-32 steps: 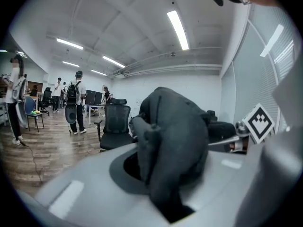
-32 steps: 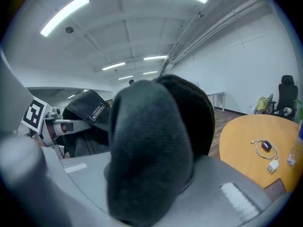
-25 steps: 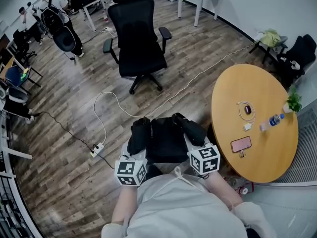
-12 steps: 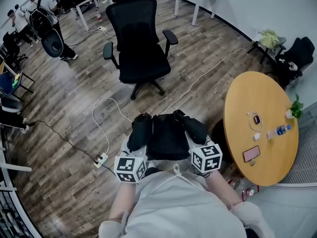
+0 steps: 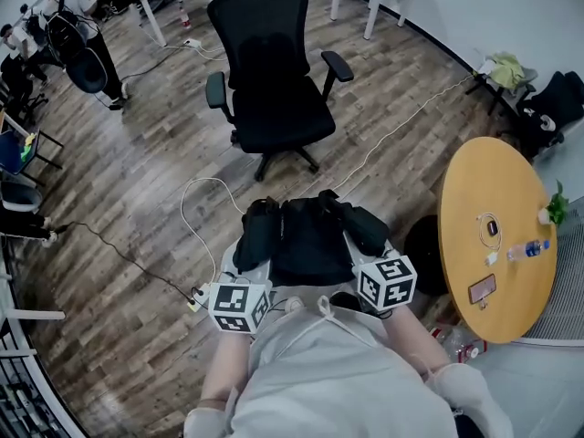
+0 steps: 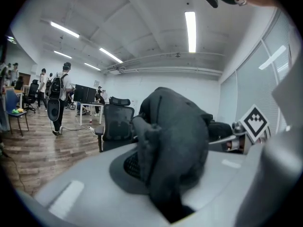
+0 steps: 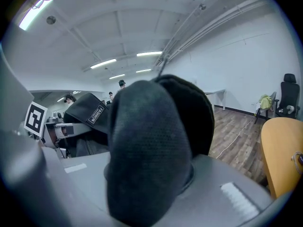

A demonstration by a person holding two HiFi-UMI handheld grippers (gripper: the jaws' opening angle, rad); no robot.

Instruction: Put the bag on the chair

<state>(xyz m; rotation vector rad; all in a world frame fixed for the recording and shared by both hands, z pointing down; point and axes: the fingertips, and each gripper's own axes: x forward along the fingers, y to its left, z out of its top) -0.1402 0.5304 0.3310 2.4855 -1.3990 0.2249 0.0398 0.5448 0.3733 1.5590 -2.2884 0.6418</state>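
Since the earlier frames, both hand-held grippers and the bag (image 5: 310,245) come forward together toward the chair (image 5: 274,89). The chair now stands lower and larger in the head view, while the round surface (image 5: 493,181) slides off to the right. The left hand-held gripper (image 6: 163,197) is nearly closed and pinches a dark strap of the bag. The right hand-held gripper (image 7: 147,193) is also nearly closed, on a padded mesh strap. The bag hangs between them in front of the person, in the air, with bare floor between it and the chair. I judge that the carrying step is partly done and that the bag must still be lifted over the seat.

The head view shows the gap to the chair but hides the jaws under the straps. The two gripper views show the grip plainly, and the left one also shows the chair just behind the bag. The right gripper view shows an edge of the surface instead.
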